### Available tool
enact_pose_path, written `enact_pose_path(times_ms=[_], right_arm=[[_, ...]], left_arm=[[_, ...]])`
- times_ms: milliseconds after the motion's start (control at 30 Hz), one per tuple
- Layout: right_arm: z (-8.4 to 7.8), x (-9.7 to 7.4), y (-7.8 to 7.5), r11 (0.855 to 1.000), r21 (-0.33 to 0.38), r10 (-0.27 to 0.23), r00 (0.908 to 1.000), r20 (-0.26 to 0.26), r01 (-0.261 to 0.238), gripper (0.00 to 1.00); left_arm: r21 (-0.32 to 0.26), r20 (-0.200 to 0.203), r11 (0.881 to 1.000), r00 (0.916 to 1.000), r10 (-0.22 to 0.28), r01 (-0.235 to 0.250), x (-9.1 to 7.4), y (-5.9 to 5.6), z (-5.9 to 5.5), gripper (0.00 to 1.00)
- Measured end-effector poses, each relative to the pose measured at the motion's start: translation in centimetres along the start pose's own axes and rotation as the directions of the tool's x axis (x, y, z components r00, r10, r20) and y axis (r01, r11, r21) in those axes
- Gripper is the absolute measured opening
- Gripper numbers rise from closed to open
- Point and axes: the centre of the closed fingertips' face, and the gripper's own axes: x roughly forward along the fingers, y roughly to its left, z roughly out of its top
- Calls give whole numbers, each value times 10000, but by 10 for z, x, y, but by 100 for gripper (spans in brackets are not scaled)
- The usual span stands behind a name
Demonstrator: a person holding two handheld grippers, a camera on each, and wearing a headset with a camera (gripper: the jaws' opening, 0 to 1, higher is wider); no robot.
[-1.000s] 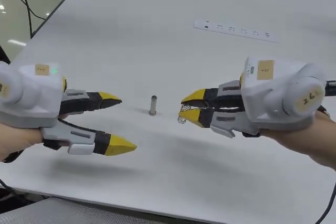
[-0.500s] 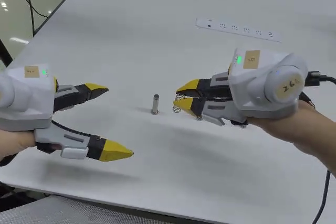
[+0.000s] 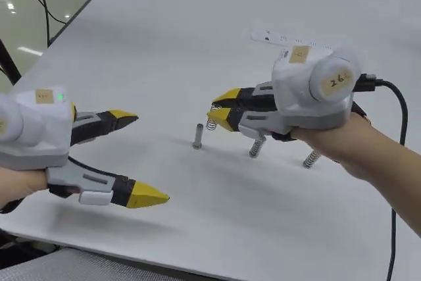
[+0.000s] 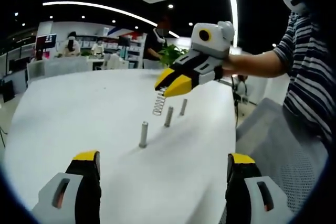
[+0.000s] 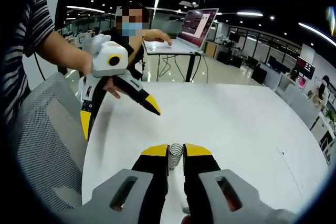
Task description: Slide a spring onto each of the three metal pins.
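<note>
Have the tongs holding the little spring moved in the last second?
Yes. The right tongs carried the spring leftward, closer to the bare pin, and higher in the head view.

spring point(image 3: 211, 123) near bare pin point(image 3: 197, 136) | sprung pins point(image 3: 257, 145) right of it | power strip point(image 3: 263, 35) behind

Bare pin point(image 3: 197, 136): short grey metal cylinder, upright on white tabletop point(image 3: 164, 44), nothing on it. Loose spring point(image 3: 211, 124): small steel coil, top end pinched between yellow tips of right gripper point(image 3: 216, 109), rest hanging free, off tabletop, just right of bare pin and above its top (not yet over it). Second pin point(image 3: 256, 146) and third pin point(image 3: 310, 158): farther right, both standing, each sleeved in own spring.
</note>
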Motion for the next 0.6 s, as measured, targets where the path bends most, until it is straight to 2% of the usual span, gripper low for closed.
enact_pose_path(times_ms=[600], right_arm=[[1,15,-2,9998,195,105,9999,-101,-103,7]], left_arm=[[-60,54,10000,10000,39,-38,1,-2,1,98]])
